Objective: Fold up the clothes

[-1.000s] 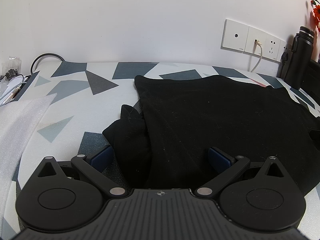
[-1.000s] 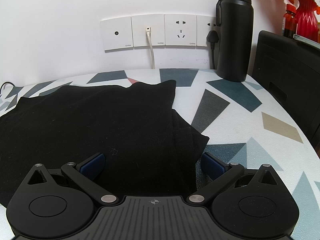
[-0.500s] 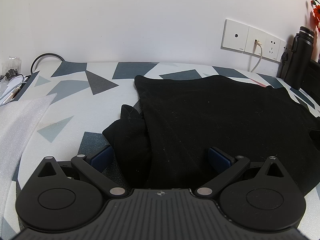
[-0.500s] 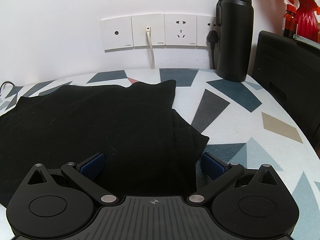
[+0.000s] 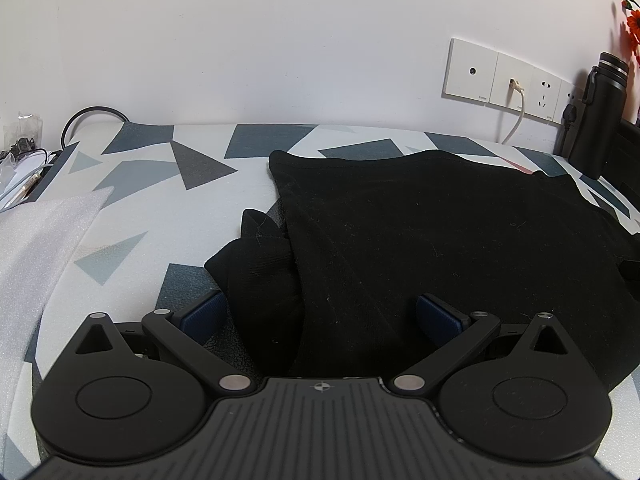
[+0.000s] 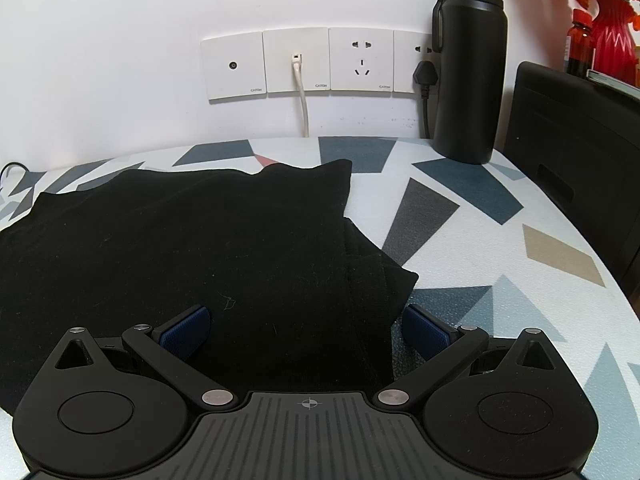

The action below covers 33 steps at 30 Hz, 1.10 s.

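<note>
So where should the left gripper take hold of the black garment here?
The loose sleeve that sticks out at the garment's left edge, taken from the near side. It lies bunched and raised off the table, right between the open left gripper's fingers, so likely easier to pinch than the flat body.

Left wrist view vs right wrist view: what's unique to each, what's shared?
Left wrist only: a white foam sheet, a looped black cable at the wall, and the left tool, open over the garment's bunched sleeve.

Right wrist only: a red ribbed vase, a black box, and the right tool, open.

Both: the black fabric garment, the triangle-patterned tablecloth, white wall sockets and the black insulated bottle.
</note>
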Available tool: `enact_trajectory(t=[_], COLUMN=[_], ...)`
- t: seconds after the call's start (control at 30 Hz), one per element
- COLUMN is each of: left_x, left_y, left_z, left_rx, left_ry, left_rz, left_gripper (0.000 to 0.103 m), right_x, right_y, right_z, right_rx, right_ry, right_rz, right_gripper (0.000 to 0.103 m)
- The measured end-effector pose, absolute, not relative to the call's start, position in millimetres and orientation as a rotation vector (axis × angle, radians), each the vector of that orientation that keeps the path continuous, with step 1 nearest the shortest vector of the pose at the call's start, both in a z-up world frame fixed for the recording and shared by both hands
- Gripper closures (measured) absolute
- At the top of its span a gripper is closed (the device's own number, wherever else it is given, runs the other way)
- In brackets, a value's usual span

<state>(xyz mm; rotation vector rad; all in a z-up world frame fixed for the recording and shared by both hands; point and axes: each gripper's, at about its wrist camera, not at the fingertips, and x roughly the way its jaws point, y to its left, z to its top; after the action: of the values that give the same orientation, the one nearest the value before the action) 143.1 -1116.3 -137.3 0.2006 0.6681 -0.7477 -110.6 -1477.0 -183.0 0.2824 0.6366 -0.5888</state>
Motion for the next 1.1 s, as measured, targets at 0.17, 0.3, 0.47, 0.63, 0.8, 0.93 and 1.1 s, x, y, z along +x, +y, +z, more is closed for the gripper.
enact_trajectory(t=[0.17, 0.3, 0.47, 0.63, 0.8, 0.93, 1.1], left_x=[143.1, 142.9, 145.0, 144.9, 146.2, 146.5, 145.6], left_y=[-1116.2, -1117.4, -1119.2, -1120.1, -1118.7, -1118.7, -1120.2], left_z=[-137.1, -137.2, -137.3, -137.3, -136.8, -136.7, -136.9], left_rx=[0.201, 0.204, 0.202, 0.200, 0.189, 0.185, 0.193], left_ry=[0.668, 0.668, 0.669, 0.669, 0.671, 0.672, 0.671], left_rz=[-0.747, -0.743, -0.746, -0.739, -0.744, -0.743, -0.739], left_gripper=[0.000, 0.000, 0.000, 0.000, 0.000, 0.000, 0.000], right_x=[-110.5, -110.4, -109.8, -110.9, -109.8, -109.1, -107.5], right_y=[-1477.4, -1477.6, -1477.9, -1478.3, -1478.0, -1476.8, -1476.2], right_z=[-183.0, -183.0, -183.3, -183.3, -182.7, -182.1, -181.5], right_rx=[0.283, 0.283, 0.283, 0.290, 0.286, 0.285, 0.291], right_ry=[0.637, 0.637, 0.638, 0.633, 0.637, 0.640, 0.643], right_rz=[-0.588, -0.589, -0.593, -0.603, -0.610, -0.619, -0.631], right_gripper=[0.001, 0.001, 0.001, 0.001, 0.001, 0.001, 0.001])
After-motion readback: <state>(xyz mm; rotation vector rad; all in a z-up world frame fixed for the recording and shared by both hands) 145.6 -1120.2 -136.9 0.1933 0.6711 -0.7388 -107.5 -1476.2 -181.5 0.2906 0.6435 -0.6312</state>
